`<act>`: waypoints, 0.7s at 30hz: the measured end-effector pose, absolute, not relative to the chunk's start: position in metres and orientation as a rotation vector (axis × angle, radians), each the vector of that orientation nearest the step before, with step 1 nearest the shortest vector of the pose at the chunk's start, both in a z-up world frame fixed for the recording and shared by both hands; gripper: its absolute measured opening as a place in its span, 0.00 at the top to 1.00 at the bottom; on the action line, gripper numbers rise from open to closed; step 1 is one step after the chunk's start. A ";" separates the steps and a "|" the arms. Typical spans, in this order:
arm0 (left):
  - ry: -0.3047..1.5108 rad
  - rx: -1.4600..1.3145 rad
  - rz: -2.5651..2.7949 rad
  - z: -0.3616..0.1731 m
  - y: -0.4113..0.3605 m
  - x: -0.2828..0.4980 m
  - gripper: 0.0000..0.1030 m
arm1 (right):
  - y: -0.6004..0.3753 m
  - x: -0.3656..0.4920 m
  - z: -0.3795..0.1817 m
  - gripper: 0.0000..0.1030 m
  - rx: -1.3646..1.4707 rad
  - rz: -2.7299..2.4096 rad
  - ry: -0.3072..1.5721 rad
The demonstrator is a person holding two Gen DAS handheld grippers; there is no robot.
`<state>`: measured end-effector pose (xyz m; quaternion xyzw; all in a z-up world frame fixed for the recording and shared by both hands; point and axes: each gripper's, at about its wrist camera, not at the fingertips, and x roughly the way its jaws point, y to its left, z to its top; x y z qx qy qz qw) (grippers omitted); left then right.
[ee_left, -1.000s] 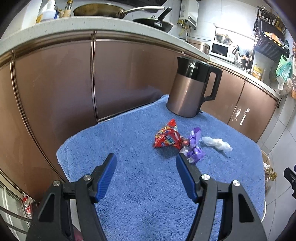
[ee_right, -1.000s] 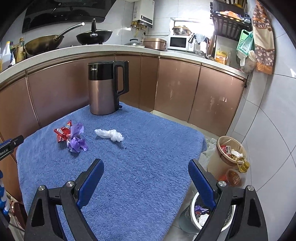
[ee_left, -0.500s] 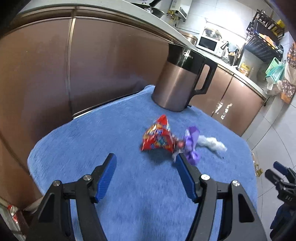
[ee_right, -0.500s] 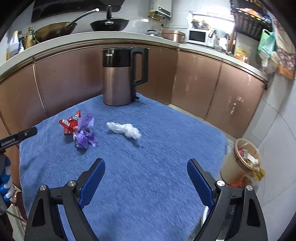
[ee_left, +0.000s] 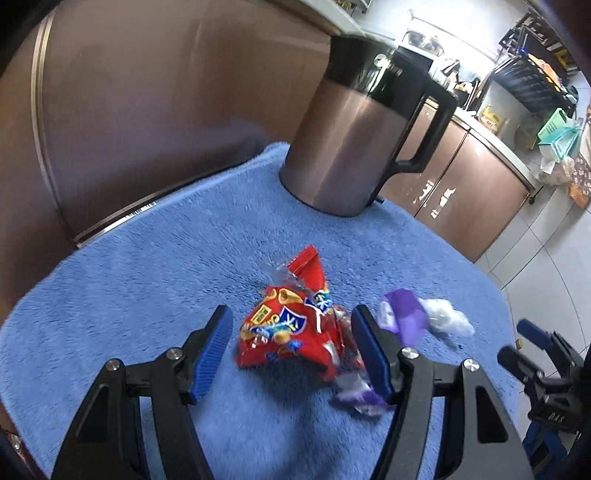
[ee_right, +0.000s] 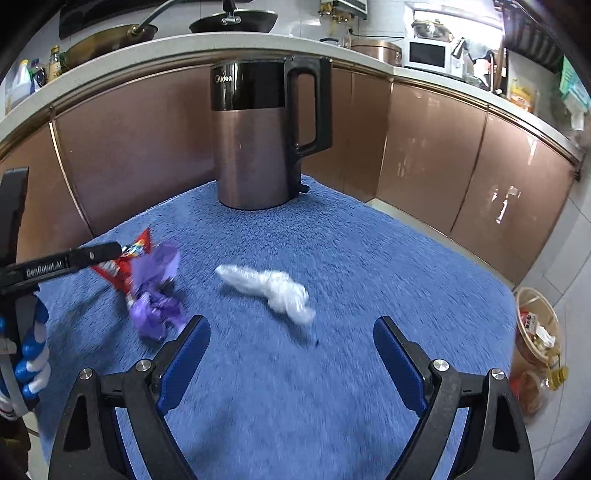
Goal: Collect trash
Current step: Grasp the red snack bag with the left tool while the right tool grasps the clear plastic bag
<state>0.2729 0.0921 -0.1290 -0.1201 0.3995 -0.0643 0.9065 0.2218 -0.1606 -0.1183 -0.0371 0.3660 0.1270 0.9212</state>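
A red snack wrapper (ee_left: 291, 328) lies on the blue towel (ee_left: 147, 295), between the open jaws of my left gripper (ee_left: 291, 332); the pads do not press on it. A crumpled purple wrapper (ee_left: 402, 317) lies just right of that gripper's right finger. Beyond it is a white plastic wad (ee_left: 447, 317). In the right wrist view, my right gripper (ee_right: 291, 332) is open and empty, a little short of the white wad (ee_right: 273, 288). The purple wrapper (ee_right: 157, 291) and the red wrapper (ee_right: 122, 266) lie to its left, the red one partly behind the left gripper's finger.
A copper and black kettle (ee_right: 258, 136) stands at the towel's far edge, in front of brown cabinet doors (ee_right: 424, 147). A round bin with rubbish (ee_right: 537, 332) stands on the floor past the towel's right edge. Pans sit on the counter (ee_right: 229, 18).
Both grippers have moved forward and down toward the trash. The red wrapper now lies between the left jaws, and the white wad is nearer the right gripper. Neither jaw opening has visibly changed.
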 end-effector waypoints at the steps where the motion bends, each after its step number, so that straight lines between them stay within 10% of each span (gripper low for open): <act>1: 0.838 -0.256 -0.131 -0.135 0.093 0.278 0.37 | -0.158 0.233 -0.121 0.13 -0.074 0.270 0.758; 12: 0.878 -0.343 -0.148 -0.161 0.110 0.276 0.57 | -0.130 0.306 -0.160 0.18 -0.083 0.339 0.867; 21: 0.855 -0.306 -0.160 -0.156 0.111 0.243 0.67 | -0.117 0.293 -0.181 0.71 -0.143 0.382 0.929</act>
